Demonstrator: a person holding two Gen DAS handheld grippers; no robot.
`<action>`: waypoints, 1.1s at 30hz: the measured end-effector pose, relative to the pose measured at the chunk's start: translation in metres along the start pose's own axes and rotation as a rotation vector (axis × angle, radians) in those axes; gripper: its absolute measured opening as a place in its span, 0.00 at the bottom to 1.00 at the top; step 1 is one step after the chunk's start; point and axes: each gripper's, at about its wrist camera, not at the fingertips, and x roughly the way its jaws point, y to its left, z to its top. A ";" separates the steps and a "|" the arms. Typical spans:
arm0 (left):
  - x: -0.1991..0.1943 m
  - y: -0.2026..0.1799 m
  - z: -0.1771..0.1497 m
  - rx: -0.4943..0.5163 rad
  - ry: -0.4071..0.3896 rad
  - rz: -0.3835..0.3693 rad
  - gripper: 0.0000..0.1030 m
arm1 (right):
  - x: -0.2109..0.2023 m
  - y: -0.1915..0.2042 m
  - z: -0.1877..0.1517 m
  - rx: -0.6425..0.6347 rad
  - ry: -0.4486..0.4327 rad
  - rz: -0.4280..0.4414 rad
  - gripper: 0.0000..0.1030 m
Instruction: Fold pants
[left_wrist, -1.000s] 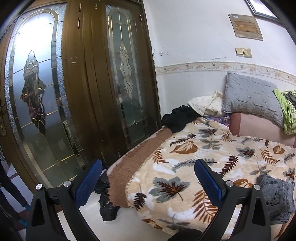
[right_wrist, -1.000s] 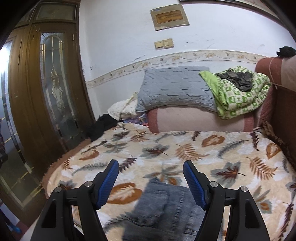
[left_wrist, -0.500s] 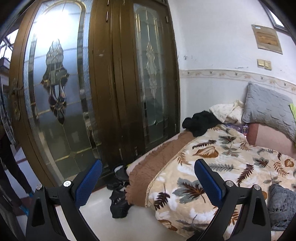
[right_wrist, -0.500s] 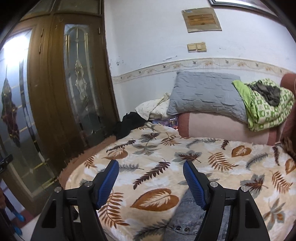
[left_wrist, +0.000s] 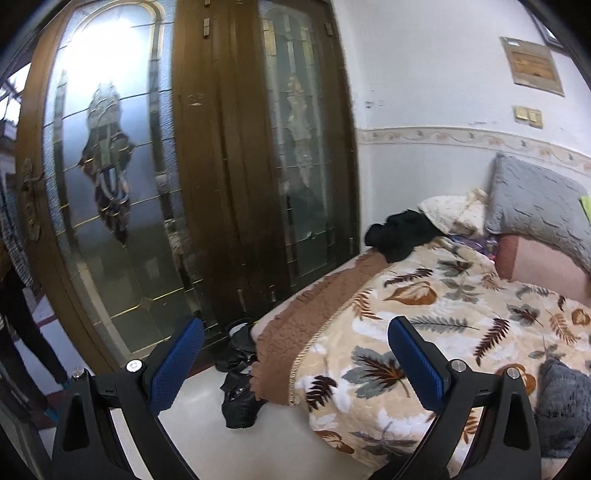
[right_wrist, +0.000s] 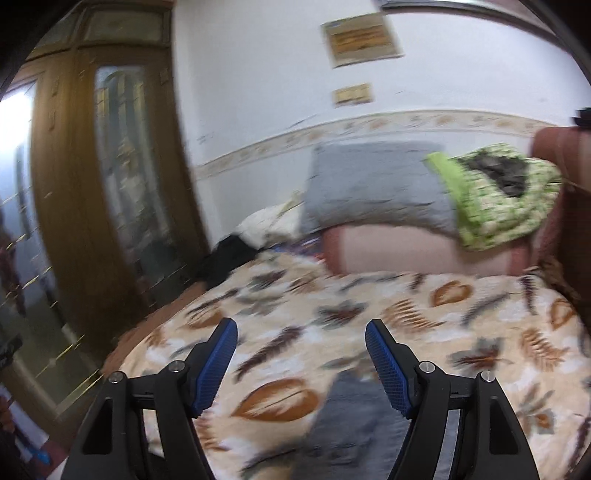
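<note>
Grey denim pants (right_wrist: 354, 421) lie on the leaf-patterned blanket (right_wrist: 369, 314) near the bed's front edge; the right wrist view is blurred. My right gripper (right_wrist: 301, 363) hangs open just above their near end, nothing between its blue pads. In the left wrist view only a corner of the pants (left_wrist: 561, 402) shows at the lower right. My left gripper (left_wrist: 295, 363) is open and empty, out over the bed's left corner and the floor, well left of the pants.
A wooden door with patterned glass (left_wrist: 184, 184) stands left of the bed. Dark shoes (left_wrist: 240, 373) lie on the floor by the bed corner. A grey pillow (right_wrist: 373, 184), a green quilt (right_wrist: 498, 199) and black clothing (left_wrist: 399, 232) sit at the bed's far end. A person's legs (left_wrist: 22, 325) stand at far left.
Both views swung left toward the door half a second ago. The right view has since turned back toward the pillows, with the pants between its fingers again. Both grippers stayed open.
</note>
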 end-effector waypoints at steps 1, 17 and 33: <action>-0.001 -0.006 0.001 0.009 0.000 -0.013 0.97 | -0.004 -0.019 0.011 0.027 -0.022 -0.038 0.73; 0.007 -0.098 -0.002 0.129 0.106 -0.268 0.97 | 0.002 -0.064 -0.022 -0.006 0.071 -0.140 0.80; -0.002 -0.123 0.009 0.150 0.079 -0.235 0.97 | -0.005 -0.049 -0.072 -0.035 0.112 -0.034 0.80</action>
